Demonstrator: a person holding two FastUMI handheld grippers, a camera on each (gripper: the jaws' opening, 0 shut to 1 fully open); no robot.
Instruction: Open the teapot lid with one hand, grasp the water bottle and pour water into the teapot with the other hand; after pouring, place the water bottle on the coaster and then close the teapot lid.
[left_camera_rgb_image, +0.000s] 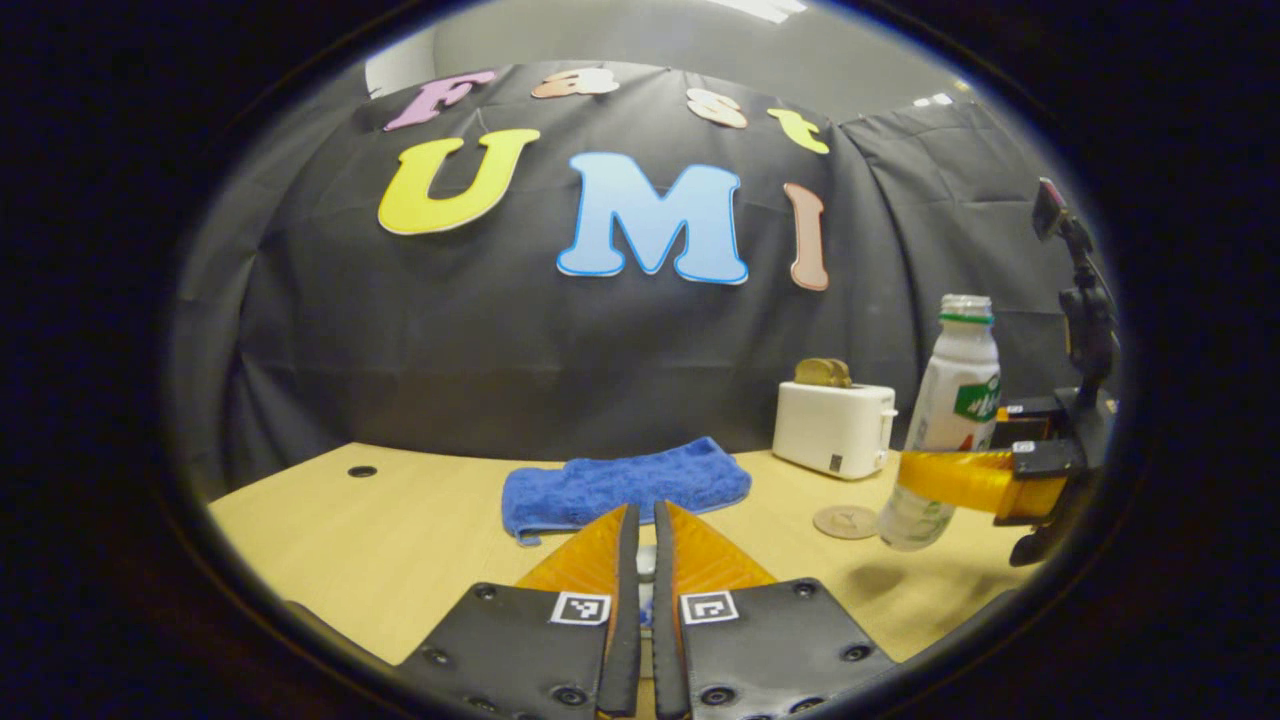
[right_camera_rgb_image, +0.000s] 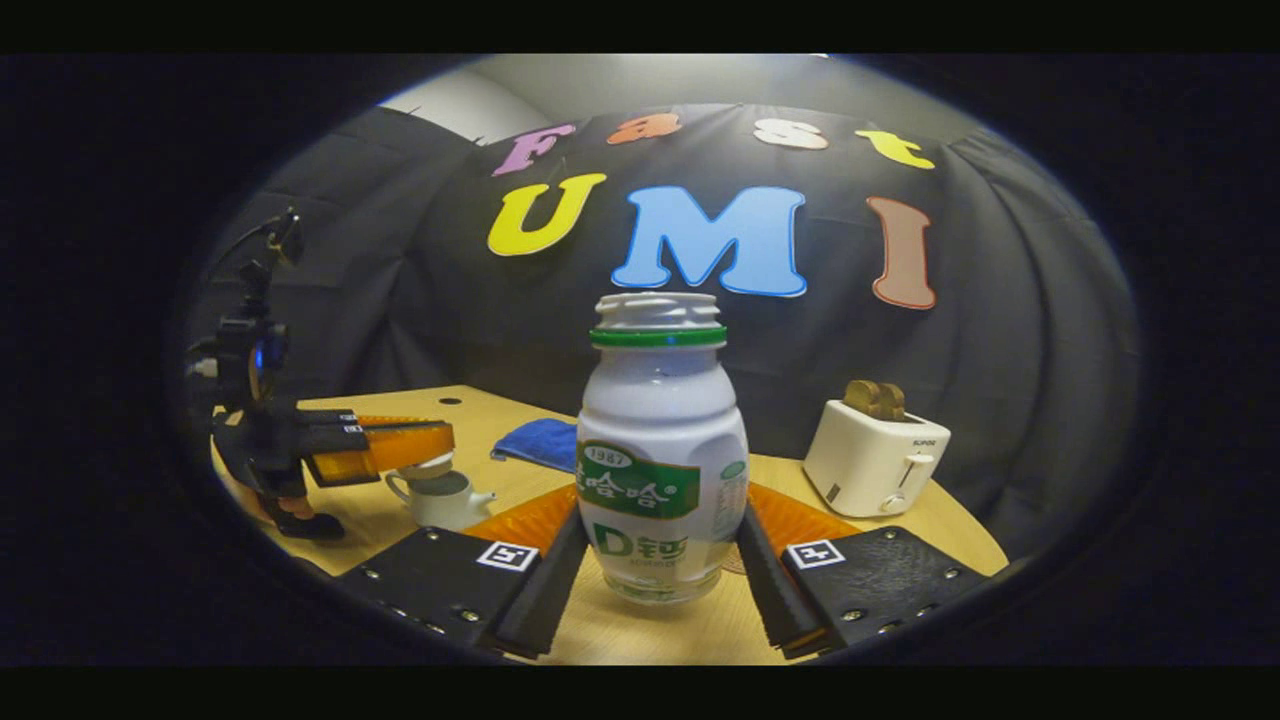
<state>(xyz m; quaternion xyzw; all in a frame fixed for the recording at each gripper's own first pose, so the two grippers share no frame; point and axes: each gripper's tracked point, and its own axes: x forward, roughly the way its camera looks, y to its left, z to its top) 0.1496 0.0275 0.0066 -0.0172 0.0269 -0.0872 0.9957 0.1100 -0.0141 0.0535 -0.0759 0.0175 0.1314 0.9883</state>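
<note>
We see a light wooden table (left_camera_rgb_image: 400, 530) across the lower frame. On it lie a blue cloth (left_camera_rgb_image: 625, 485) at centre, a white toaster (left_camera_rgb_image: 835, 428) to the right, a round coaster (left_camera_rgb_image: 845, 521) just below it, and a white teapot (right_camera_rgb_image: 440, 497) at lower left of the right gripper view.

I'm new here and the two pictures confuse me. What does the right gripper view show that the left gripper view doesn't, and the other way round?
Right gripper view: the teapot, with the left gripper just above it.
Left gripper view: the coaster on the table, and the right gripper seen from the side.
Both: the uncapped bottle in the right gripper, the toaster and the blue towel.
</note>
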